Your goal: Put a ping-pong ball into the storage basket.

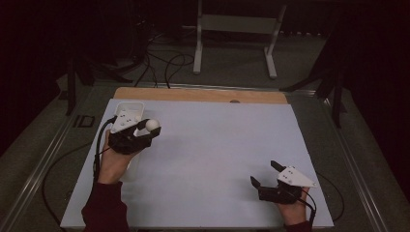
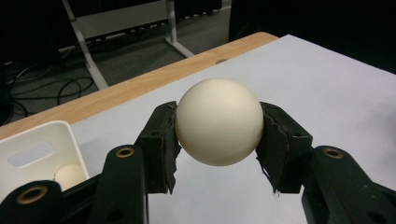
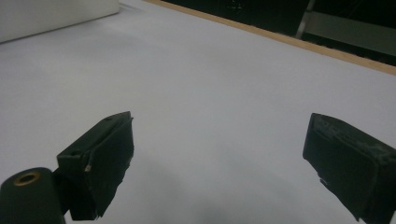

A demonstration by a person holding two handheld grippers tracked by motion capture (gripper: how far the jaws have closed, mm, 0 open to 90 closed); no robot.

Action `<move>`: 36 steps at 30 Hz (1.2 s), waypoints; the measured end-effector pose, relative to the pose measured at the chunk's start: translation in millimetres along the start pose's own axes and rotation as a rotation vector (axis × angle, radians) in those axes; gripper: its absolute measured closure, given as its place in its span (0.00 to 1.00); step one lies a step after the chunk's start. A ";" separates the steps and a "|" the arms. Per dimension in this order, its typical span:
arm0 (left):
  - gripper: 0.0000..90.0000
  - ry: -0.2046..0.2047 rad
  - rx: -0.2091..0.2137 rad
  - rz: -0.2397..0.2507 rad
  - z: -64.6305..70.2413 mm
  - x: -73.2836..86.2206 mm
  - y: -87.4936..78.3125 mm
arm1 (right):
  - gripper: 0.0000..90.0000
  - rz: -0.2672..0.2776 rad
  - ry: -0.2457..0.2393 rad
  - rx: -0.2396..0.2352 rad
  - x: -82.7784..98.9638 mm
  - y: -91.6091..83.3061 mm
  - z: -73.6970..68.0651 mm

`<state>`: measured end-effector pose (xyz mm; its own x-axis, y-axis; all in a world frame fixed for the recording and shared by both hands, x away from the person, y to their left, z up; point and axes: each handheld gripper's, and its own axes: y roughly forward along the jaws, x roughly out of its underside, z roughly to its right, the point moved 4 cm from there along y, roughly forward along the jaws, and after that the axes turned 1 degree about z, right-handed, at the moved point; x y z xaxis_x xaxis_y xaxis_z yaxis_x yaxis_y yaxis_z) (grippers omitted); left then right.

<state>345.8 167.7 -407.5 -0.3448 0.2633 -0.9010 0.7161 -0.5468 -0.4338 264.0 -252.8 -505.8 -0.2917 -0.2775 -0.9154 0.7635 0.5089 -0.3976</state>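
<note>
The ball (image 2: 218,121) is up off the counter (image 1: 217,159), pinched square between the two black pads (image 2: 161,144) of the left tool (image 1: 145,129), one pad on each flank and nothing but white sheet under it. That's a firm squeeze, jaws closed right onto the ball. Just beside it at the far left corner sits the white bin (image 1: 129,107), and in the left gripper view there's another ball (image 2: 70,176) already lying inside the bin (image 2: 42,149). So I'd call this the carry step: ball picked, not yet dropped. Whether it's headed into the bin or just came out, I can't tell from here, though the bin looks the likelier target.

If so, the next move calls for a short swing toward the bin, getting the ball over the rim before those jaws let go, and clearing that near wall on the way.

The left hand (image 1: 113,164) reaches forward from a dark red sleeve (image 1: 104,210), tool held roughly level, pointing across the counter. The right tool (image 1: 266,176) rests low at the near right, well apart from the action, jaws spread wide with nothing between them.
</note>
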 end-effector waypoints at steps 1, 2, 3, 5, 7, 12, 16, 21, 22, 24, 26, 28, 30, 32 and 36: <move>0.57 0.002 0.000 -0.001 -0.2 0.4 -0.5 | 0.09 0.000 0.000 0.000 0.0 0.0 0.0; 0.57 0.002 0.000 -0.001 -0.2 0.4 -0.5 | 0.09 0.000 0.000 0.000 0.0 0.0 0.0; 0.57 0.001 -0.002 0.001 -0.5 0.8 -1.6 | 0.09 0.000 -0.001 0.000 0.0 0.2 0.0; 0.57 0.001 -0.003 0.001 -0.9 1.0 -2.5 | 0.09 0.000 -0.002 0.000 0.0 0.2 -0.1; 0.57 0.000 -0.005 0.002 -1.3 1.4 -3.3 | 0.09 0.000 -0.001 0.000 0.0 0.1 -0.1; 0.57 -0.002 -0.012 0.000 -2.2 3.4 -4.8 | 0.09 0.001 0.000 0.000 -0.1 -0.1 -0.1; 0.57 0.006 -0.020 -0.007 -2.5 5.4 -5.2 | 0.09 0.000 0.000 0.001 -0.1 -0.2 -0.2; 0.57 0.002 -0.021 -0.009 -3.6 7.4 -6.3 | 0.09 0.000 0.002 0.002 -0.2 -0.2 -0.2; 0.57 0.002 -0.021 -0.009 -3.6 7.4 -6.3 | 0.09 0.000 0.002 0.002 -0.2 -0.2 -0.2; 0.57 0.001 -0.023 -0.012 -4.4 9.5 -6.4 | 0.09 0.000 0.002 0.001 -0.2 -0.3 -0.2; 0.57 -0.001 -0.024 -0.012 -5.1 10.5 -6.9 | 0.09 0.001 0.001 0.001 -0.2 -0.4 -0.1; 0.57 -0.001 -0.025 -0.011 -6.3 11.7 -7.5 | 0.09 0.003 0.003 0.002 -0.4 -0.5 -0.1; 0.57 -0.004 -0.028 -0.016 -8.0 13.6 -8.3 | 0.09 0.003 0.003 0.003 -0.4 -0.7 0.0; 0.57 -0.006 -0.031 -0.020 -9.5 15.5 -9.2 | 0.09 0.003 0.004 0.003 -0.4 -0.8 0.1; 0.57 -0.008 -0.033 -0.024 -11.4 17.5 -10.9 | 0.09 0.003 0.003 0.003 -0.4 -0.6 -0.1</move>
<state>338.9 187.3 -418.5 -0.3670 0.2694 -0.8904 0.7274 -0.5135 -0.4552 263.6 -253.0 -505.1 -0.2914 -0.2734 -0.9167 0.7658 0.5076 -0.3948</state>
